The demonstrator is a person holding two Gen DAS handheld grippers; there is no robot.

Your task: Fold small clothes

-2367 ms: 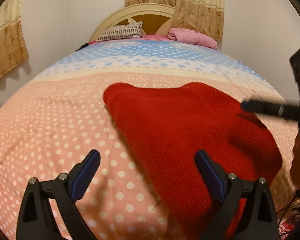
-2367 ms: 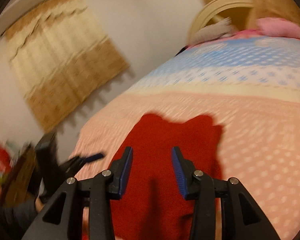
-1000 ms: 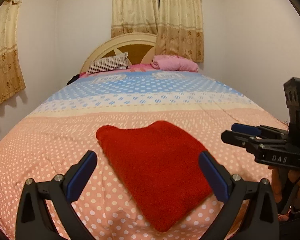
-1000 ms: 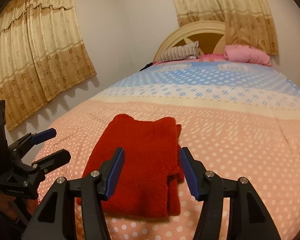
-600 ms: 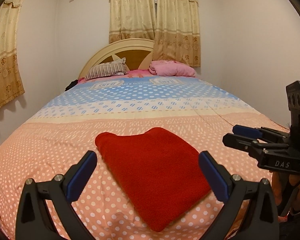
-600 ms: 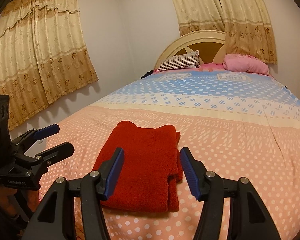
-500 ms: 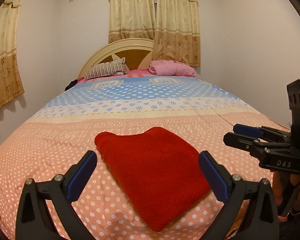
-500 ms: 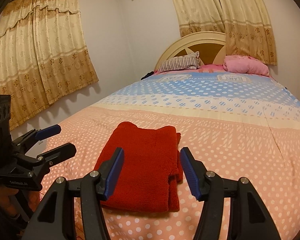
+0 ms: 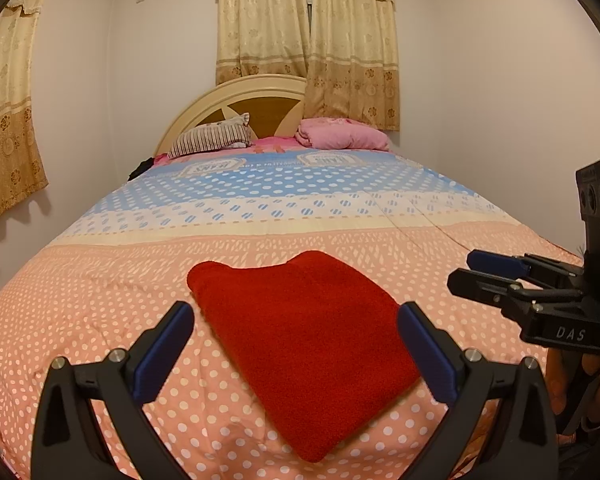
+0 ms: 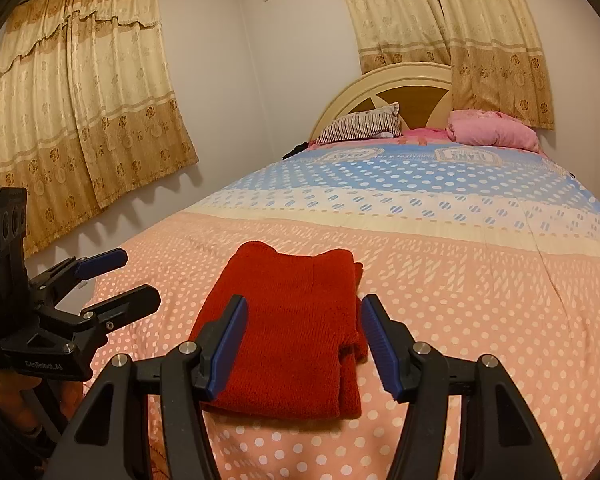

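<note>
A red knitted garment (image 9: 304, 340) lies folded in a thick rectangle on the pink dotted part of the bedcover (image 9: 80, 312), near the bed's foot. In the right wrist view the garment (image 10: 292, 328) shows stacked layers along its right edge. My left gripper (image 9: 295, 312) hovers short of it, open wide with nothing between its blue pads. My right gripper (image 10: 305, 301) is also open and empty, held back from the garment's near edge. Each gripper shows in the other's view: the right gripper (image 9: 462, 270) at the right side, the left gripper (image 10: 140, 276) at the left side.
The bed runs away from me to a round headboard (image 9: 236, 96). A striped pillow (image 9: 212, 138) and a pink bundle (image 9: 340, 134) lie at its head. Curtains (image 10: 80, 112) hang on the left wall and behind the headboard. A hand (image 10: 4, 396) holds the left gripper's handle.
Since the earliest frames both grippers have drawn back and up from the red garment, which stays folded on the bed. Over the last second nothing has visibly moved.
</note>
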